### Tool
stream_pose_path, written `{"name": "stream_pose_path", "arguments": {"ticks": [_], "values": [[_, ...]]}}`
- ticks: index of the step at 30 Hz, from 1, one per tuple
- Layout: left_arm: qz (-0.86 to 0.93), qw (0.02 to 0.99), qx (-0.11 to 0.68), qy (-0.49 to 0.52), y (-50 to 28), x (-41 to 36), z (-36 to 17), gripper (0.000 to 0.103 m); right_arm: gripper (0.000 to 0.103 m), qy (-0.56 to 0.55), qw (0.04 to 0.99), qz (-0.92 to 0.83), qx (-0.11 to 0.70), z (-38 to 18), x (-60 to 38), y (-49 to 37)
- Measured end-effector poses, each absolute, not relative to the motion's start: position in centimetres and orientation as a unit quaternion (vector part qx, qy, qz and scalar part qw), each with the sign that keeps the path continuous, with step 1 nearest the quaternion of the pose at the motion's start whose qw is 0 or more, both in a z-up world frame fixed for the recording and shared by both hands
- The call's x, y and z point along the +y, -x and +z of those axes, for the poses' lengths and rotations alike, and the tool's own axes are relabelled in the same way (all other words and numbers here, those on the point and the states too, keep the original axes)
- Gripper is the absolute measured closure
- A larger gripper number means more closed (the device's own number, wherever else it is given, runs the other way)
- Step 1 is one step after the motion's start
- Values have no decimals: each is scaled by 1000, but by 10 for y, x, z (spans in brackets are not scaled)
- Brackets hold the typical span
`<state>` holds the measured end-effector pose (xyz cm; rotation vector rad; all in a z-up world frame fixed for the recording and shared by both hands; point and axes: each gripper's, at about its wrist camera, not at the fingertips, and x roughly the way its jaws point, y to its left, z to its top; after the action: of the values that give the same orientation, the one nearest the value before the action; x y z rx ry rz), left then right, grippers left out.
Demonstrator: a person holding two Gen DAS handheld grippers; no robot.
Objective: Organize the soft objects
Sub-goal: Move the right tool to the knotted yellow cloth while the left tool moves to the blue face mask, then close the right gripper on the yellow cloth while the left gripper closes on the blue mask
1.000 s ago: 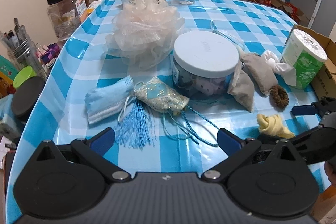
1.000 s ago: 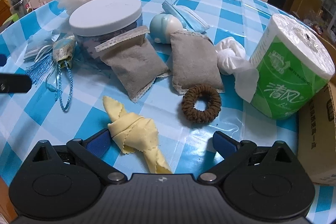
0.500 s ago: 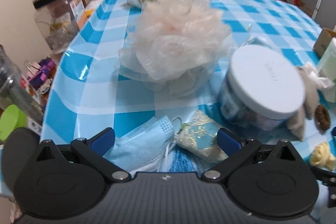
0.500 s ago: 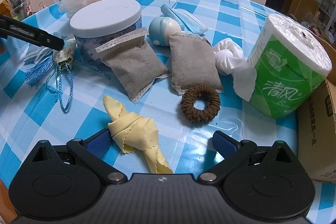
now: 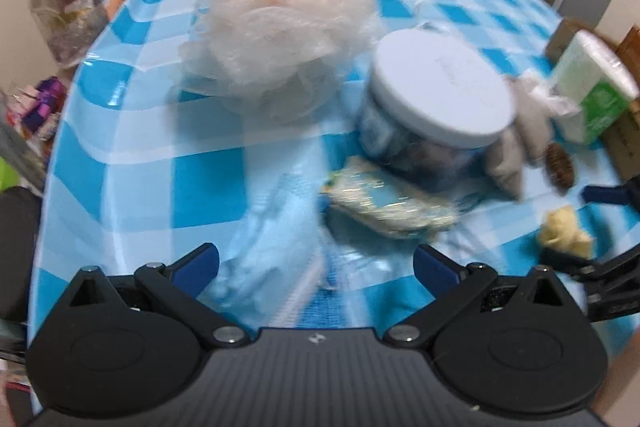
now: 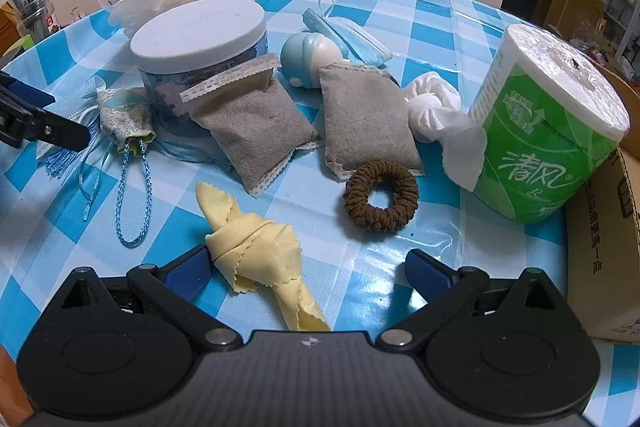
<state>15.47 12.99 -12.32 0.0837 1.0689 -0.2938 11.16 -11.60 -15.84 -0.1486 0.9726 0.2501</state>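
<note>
Near the table's (image 5: 132, 187) left edge, your left hand-held gripper (image 5: 316, 261) is spread wide and empty, low over the crumpled blue face mask (image 5: 272, 227), with the brocade pouch (image 5: 388, 203) just beside it against the white-lidded jar (image 5: 436, 107). If you close here you may well pinch the pouch's tassel or cords along with the mask and drag the pouch into the jar; the left view is blurred, so I cannot tell whether a pad touches fabric. Your right hand-held gripper (image 6: 306, 269) is likewise spread and empty, the knotted yellow cloth (image 6: 256, 247) lying beside its left pad.
</note>
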Motion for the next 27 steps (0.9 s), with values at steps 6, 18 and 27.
{"name": "stream_pose_path", "arguments": {"ticks": [6, 18, 27], "values": [[-114, 848, 513, -67, -161, 136, -133, 1, 0, 70, 874, 117, 466, -158, -116, -111], [-106, 839, 528, -74, -165, 139, -142, 0, 0, 66, 877, 110, 463, -158, -116, -109], [-120, 855, 502, -57, -162, 147, -122, 4, 0, 65, 879, 111, 460, -158, -116, -108]]}}
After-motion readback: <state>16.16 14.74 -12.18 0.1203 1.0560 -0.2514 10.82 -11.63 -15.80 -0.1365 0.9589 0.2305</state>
